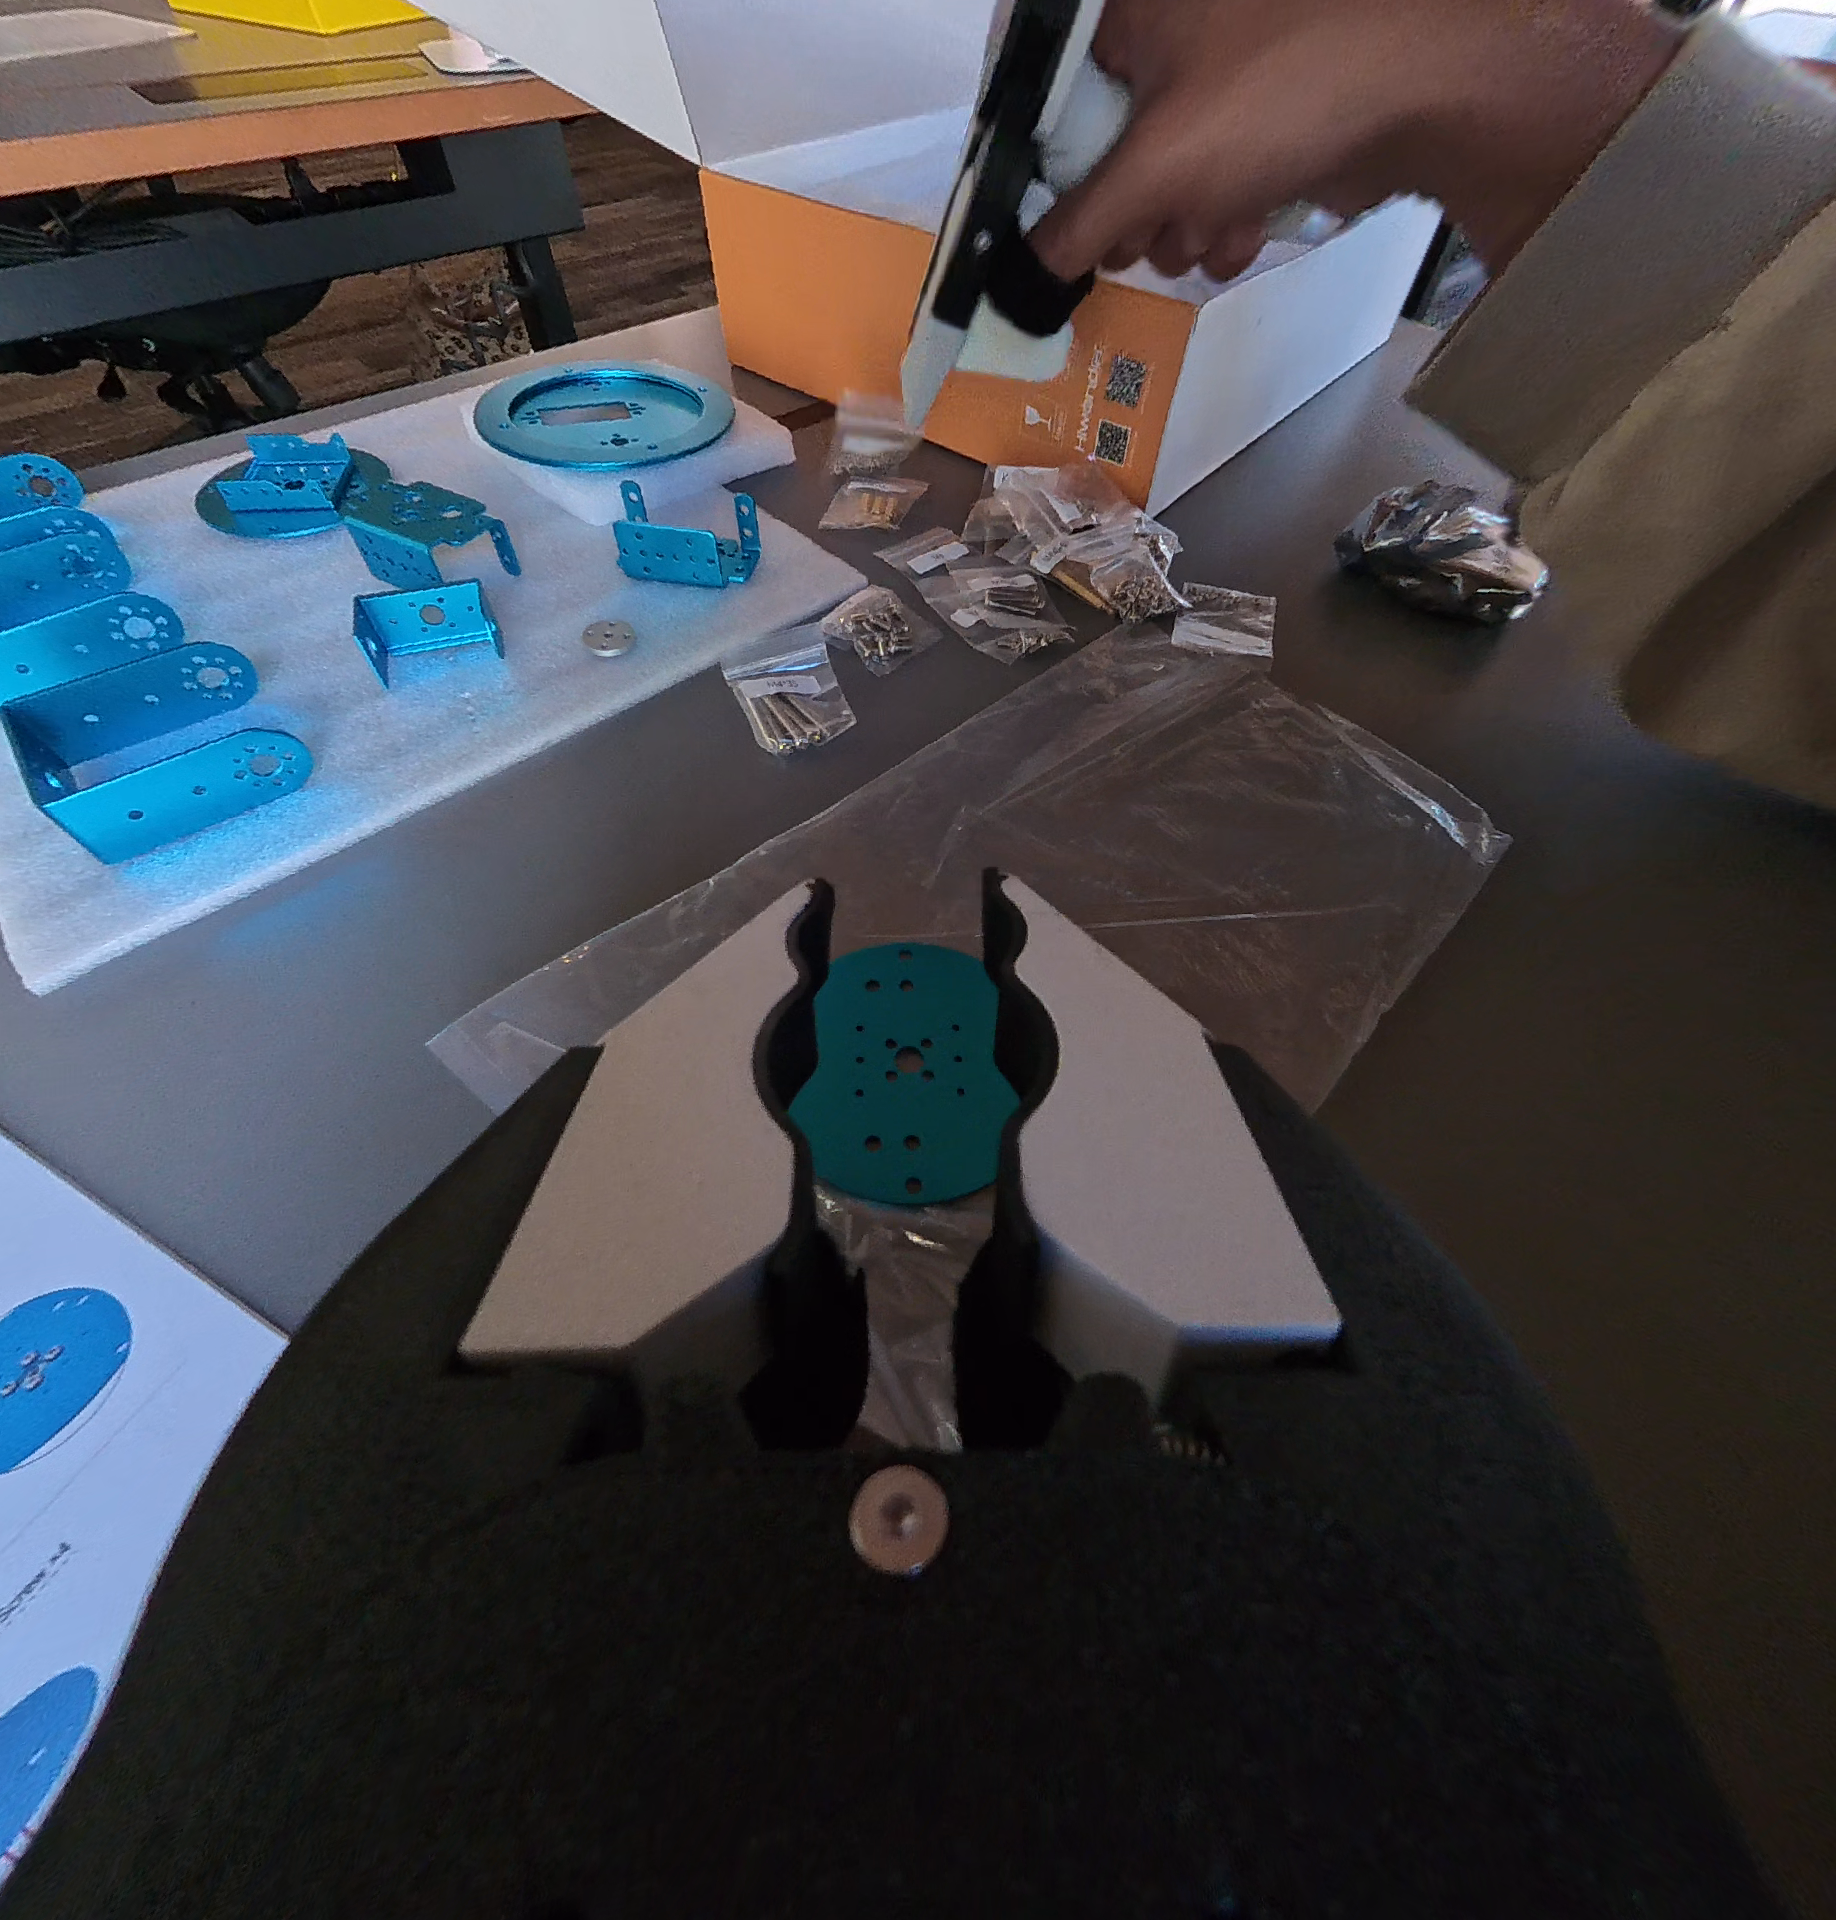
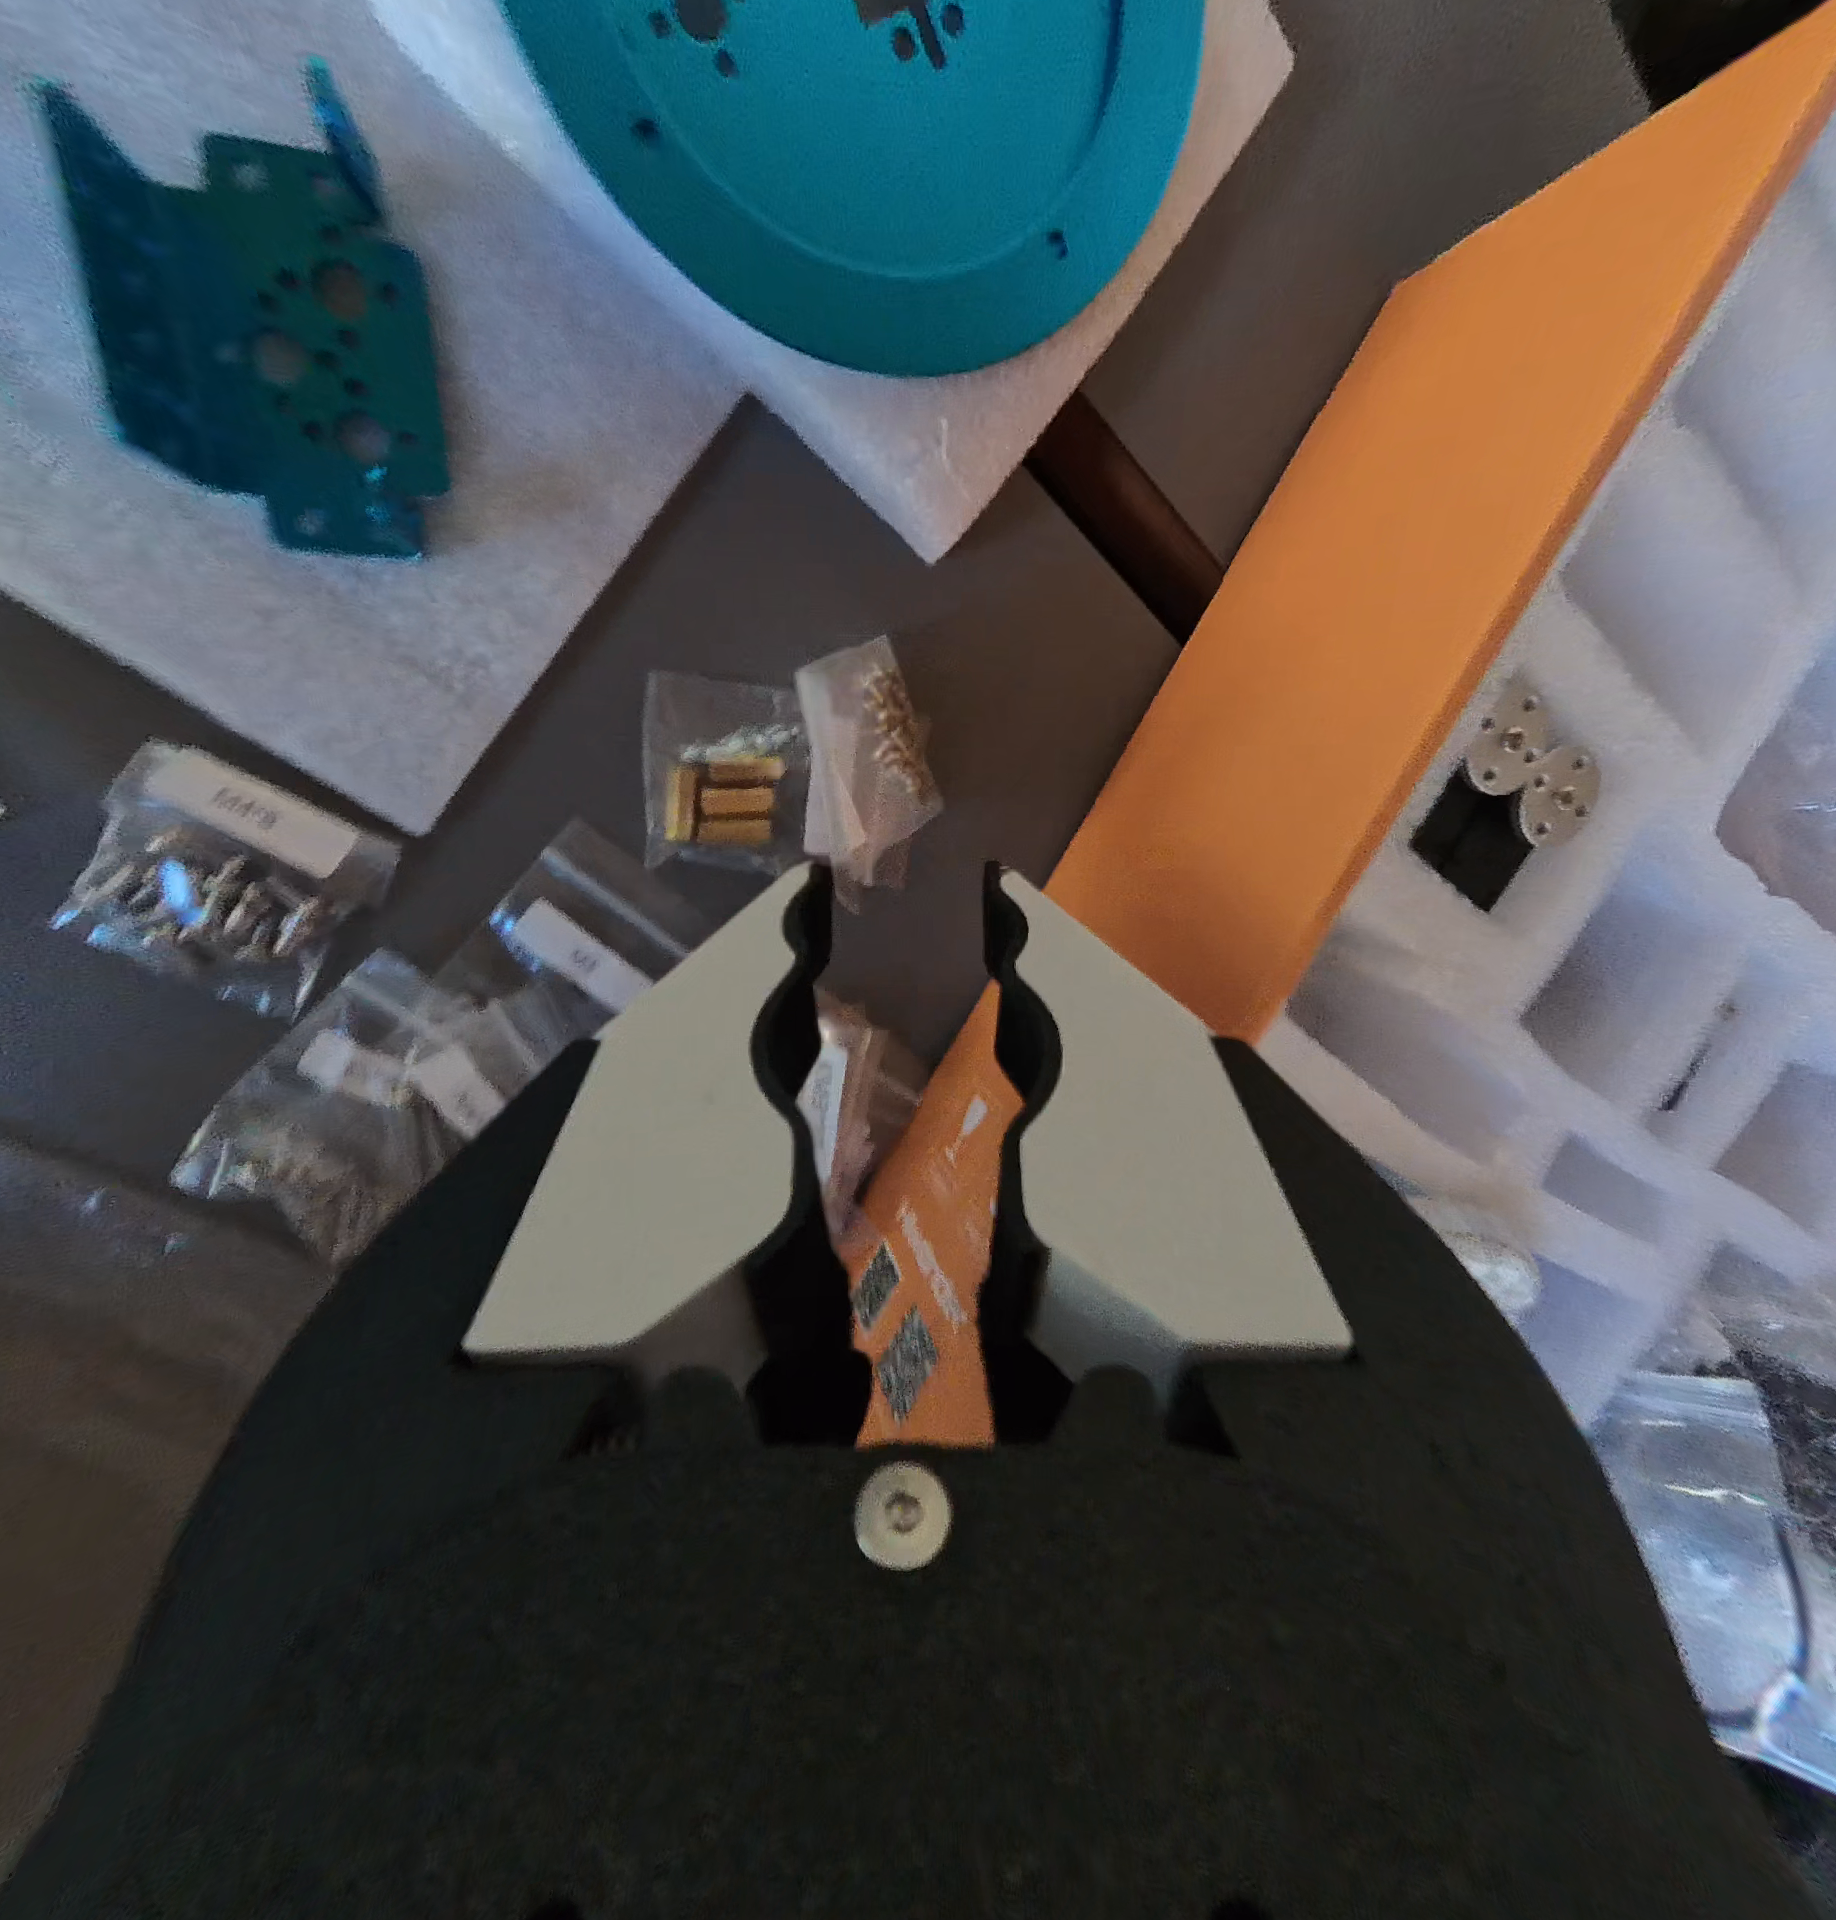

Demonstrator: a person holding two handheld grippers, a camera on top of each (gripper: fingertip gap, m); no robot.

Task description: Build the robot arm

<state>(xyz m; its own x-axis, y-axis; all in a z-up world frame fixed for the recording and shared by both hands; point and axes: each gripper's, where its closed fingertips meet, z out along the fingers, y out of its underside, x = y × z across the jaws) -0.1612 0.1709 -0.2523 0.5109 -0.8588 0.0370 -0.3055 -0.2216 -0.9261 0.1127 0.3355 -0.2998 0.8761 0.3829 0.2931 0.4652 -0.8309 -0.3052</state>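
My left gripper (image 1: 906,883) is shut on a round teal plate (image 1: 903,1070) with several small holes, held flat between the pads above a clear plastic bag (image 1: 1205,831) on the dark table (image 1: 478,935). My right gripper (image 2: 903,871) is open and empty, low over small zip bags of hardware. One bag of brass parts (image 2: 722,795) and another small bag (image 2: 867,758) lie just beyond its tips. In the left wrist view a hand holds the right gripper (image 1: 919,400) by the orange box (image 1: 820,281), with a blurred small bag (image 1: 872,416) at its tip.
Blue metal brackets (image 1: 135,727) and a blue ring (image 1: 604,416) lie on white foam sheets (image 1: 374,748). Several screw bags (image 1: 997,603) and a dark bag (image 1: 1444,561) lie on the table. The orange box (image 2: 1413,520) holds white foam compartments (image 2: 1672,727). A printed sheet (image 1: 62,1403) lies at near left. The gap from one gripper's tips to the other's is roughly 35 cm.
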